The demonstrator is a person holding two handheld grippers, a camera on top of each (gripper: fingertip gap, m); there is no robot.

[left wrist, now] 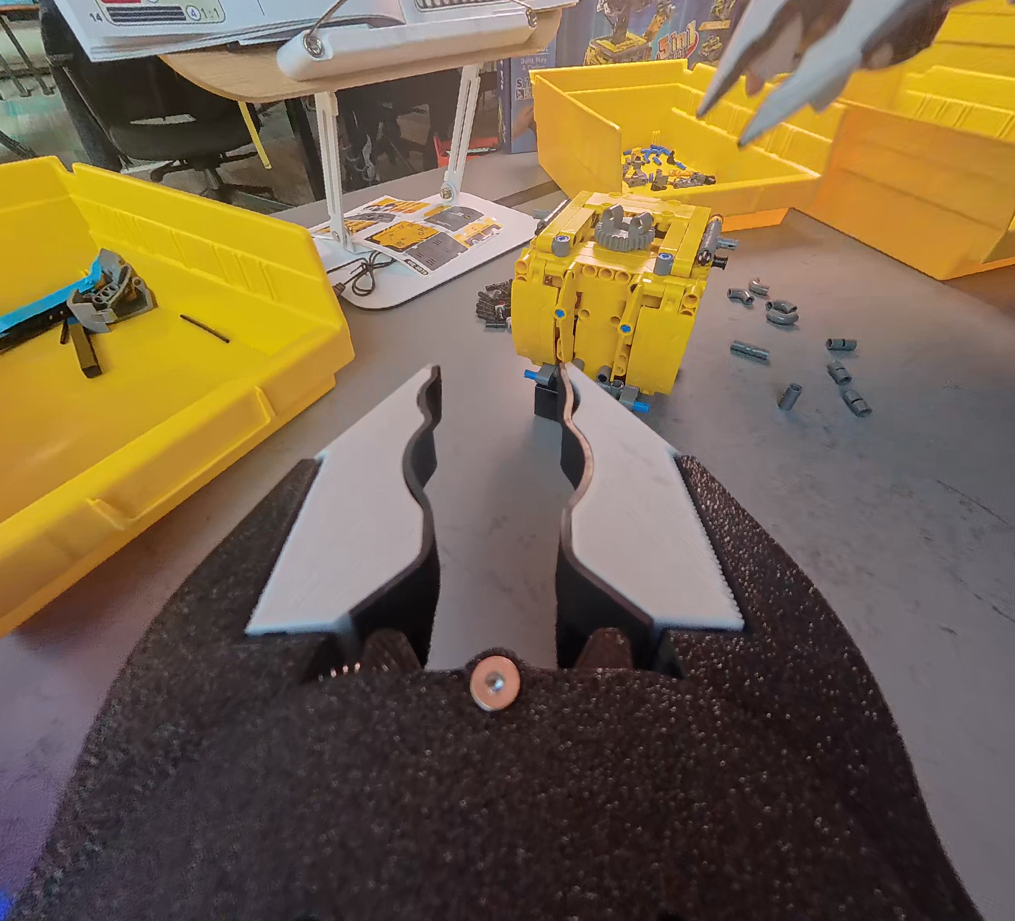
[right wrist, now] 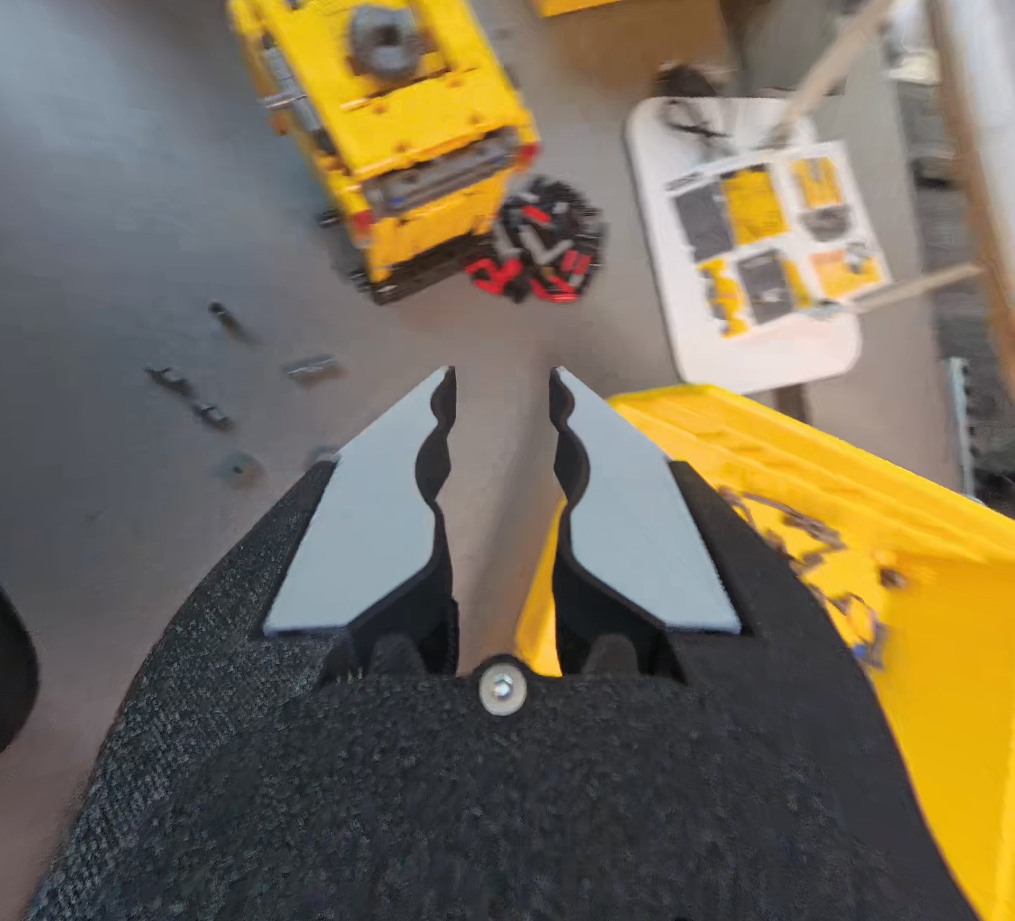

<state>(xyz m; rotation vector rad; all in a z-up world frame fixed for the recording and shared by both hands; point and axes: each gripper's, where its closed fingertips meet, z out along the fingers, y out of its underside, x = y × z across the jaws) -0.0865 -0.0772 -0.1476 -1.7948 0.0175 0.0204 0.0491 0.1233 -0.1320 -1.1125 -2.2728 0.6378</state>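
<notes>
Yellow bin (left wrist: 165,356) sits left on the grey table (left wrist: 824,538). Left hand-held gripper (left wrist: 500,384) gapes empty, its right tip just beside the upright yellow brick model (left wrist: 604,302), grey gear upward. Right hand-held gripper (right wrist: 502,373) hovers above, parted, empty.

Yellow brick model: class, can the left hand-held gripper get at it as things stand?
Probably yes: the left hand-held gripper is open, the yellow brick model stands just ahead, and only bare table lies between.
</notes>
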